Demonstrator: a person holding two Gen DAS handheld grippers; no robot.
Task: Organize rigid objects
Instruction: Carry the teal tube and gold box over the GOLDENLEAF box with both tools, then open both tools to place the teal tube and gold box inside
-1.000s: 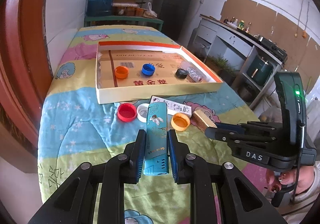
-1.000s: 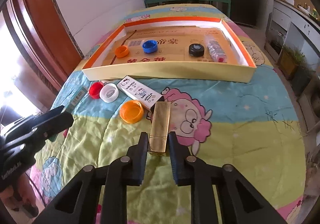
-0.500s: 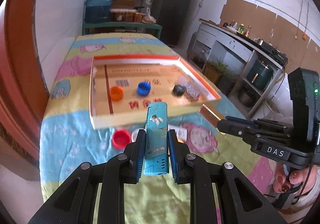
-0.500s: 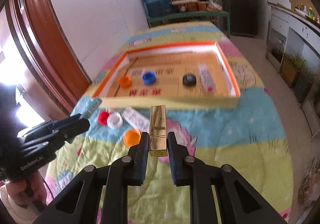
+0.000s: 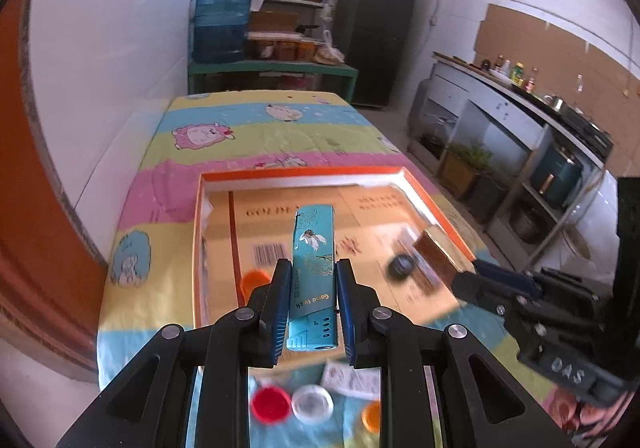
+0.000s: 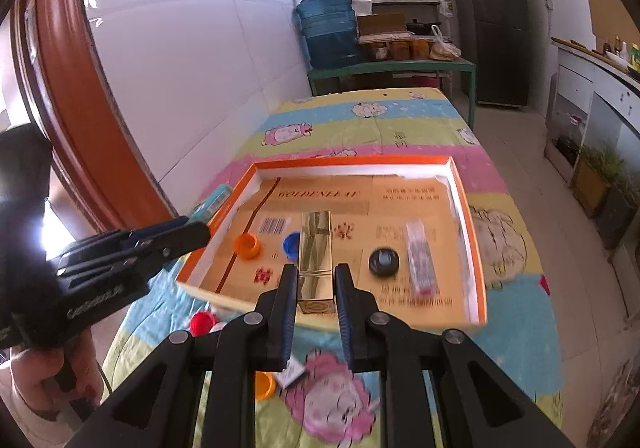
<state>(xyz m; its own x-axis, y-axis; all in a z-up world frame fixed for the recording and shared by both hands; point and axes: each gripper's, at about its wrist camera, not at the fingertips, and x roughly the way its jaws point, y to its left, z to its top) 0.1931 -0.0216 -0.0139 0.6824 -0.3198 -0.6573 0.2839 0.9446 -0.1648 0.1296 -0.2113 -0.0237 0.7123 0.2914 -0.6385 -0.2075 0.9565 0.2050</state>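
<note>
Both boxes up over tray [image 6: 476,248]: teal "Good luck" [image 5: 312,272], gold [image 6: 316,260].

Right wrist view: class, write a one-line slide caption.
Right gripper holds a gold box above the orange-rimmed tray.

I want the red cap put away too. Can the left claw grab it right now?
Probably not: the left claw is shut on the teal box, so the red plastic cap must wait.
</note>
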